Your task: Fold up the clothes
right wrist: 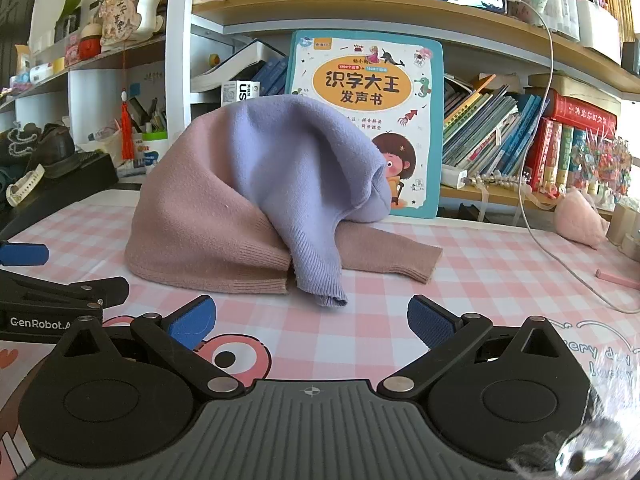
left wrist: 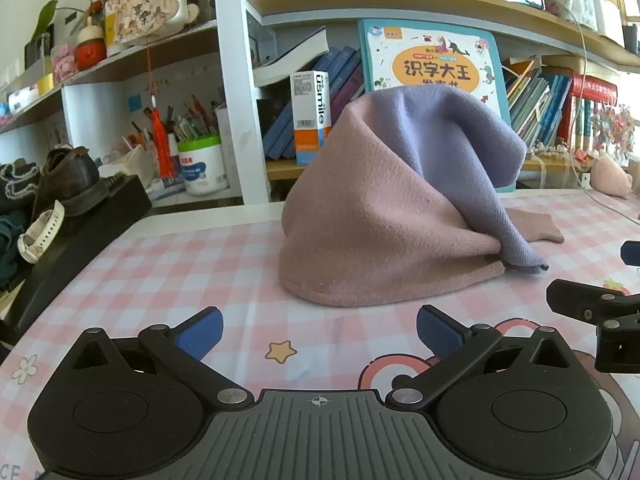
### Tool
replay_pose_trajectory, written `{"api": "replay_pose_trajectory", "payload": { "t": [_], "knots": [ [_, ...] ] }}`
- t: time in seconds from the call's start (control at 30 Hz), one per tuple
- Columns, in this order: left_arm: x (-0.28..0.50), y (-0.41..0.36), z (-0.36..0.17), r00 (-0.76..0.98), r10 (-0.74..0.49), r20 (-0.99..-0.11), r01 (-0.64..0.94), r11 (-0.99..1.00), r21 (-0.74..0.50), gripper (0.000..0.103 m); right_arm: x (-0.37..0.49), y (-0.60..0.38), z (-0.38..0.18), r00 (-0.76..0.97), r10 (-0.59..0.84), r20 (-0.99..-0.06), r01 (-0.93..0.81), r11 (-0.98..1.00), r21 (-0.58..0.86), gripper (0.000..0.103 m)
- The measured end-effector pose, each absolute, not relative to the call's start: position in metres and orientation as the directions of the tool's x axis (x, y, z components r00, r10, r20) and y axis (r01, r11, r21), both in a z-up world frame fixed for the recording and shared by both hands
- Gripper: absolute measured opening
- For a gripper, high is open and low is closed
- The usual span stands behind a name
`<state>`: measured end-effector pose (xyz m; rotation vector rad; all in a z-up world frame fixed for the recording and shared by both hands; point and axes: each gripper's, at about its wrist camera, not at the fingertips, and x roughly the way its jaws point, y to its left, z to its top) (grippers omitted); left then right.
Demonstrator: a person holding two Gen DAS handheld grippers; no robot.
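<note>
A pink and lilac knitted sweater is sitting in an unfolded, peaked heap on the pink-checked bench, one pink sleeve trailing out flat toward the right. The left tongs and right tongs are both hovering wide open just before it, gripping nothing. Folding is looking barely begun: spreading flat and every fold are remaining.

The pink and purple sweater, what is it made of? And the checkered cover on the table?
The pink and purple sweater looks like soft knitted yarn, maybe wool or acrylic: ribbed stitches show along its hem and cuff, and it slumps in a floppy heap. The checkered cover looks like smooth plastic or vinyl with printed cartoons; it lies flat and shows a faint sheen, though coated cloth is possible.
</note>
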<state>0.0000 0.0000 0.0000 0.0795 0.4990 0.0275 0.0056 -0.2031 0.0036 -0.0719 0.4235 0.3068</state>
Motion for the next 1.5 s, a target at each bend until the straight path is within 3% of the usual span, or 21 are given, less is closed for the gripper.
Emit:
{"api": "replay_pose_trajectory", "payload": {
  "t": [1.5],
  "knots": [
    [0.0006,-0.0004,-0.0021,0.872,0.076,-0.484,-0.036,0.995,0.092,0.103,0.0097,-0.2023,0.0029,0.856,0.273,-0.439,-0.303,0.953,0.001,0.103]
  ]
}}
